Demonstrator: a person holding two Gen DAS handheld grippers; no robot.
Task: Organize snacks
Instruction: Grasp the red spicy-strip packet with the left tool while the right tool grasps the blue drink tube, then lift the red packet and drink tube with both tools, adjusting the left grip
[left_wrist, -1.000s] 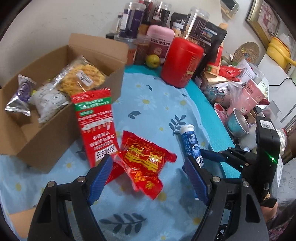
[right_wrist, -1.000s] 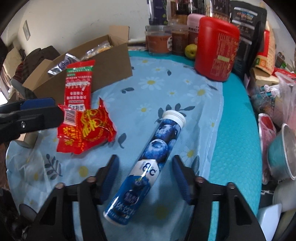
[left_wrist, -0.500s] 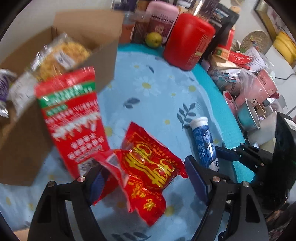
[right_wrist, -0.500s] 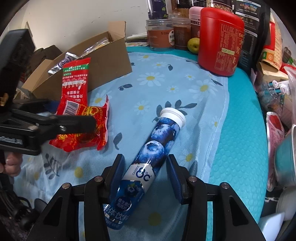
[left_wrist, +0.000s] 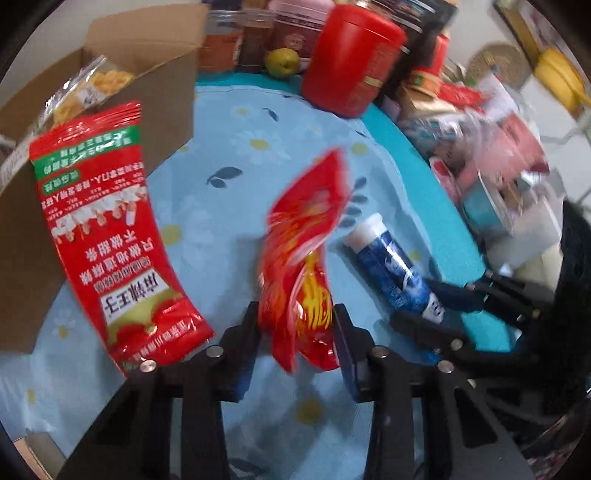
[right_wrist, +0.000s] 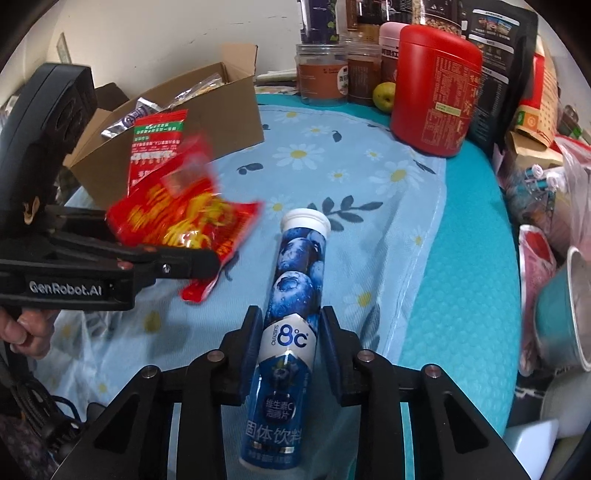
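A crumpled red and gold snack packet (left_wrist: 306, 229) stands squeezed between the jaws of my left gripper (left_wrist: 295, 321), which are closing on it; it is blurred. The right wrist view shows the same packet (right_wrist: 184, 218) lifted off the blue flowered cloth (right_wrist: 332, 155). My right gripper (right_wrist: 290, 325) is shut on a blue blueberry tablet tube (right_wrist: 295, 288) that lies on the cloth with its white cap pointing away. A tall red and green packet (left_wrist: 103, 236) leans against the open cardboard box (left_wrist: 166, 85), which holds several bagged snacks.
A red canister (right_wrist: 432, 96), jars and a green fruit (right_wrist: 384, 96) line the back of the table. Bags, cups and a teal bowl (right_wrist: 561, 325) crowd the right edge. A person's hand (right_wrist: 22, 332) holds the left gripper.
My left gripper sank onto the red and gold packet and its jaws closed, crumpling the packet upright. The right gripper's jaws closed onto the blue tube.
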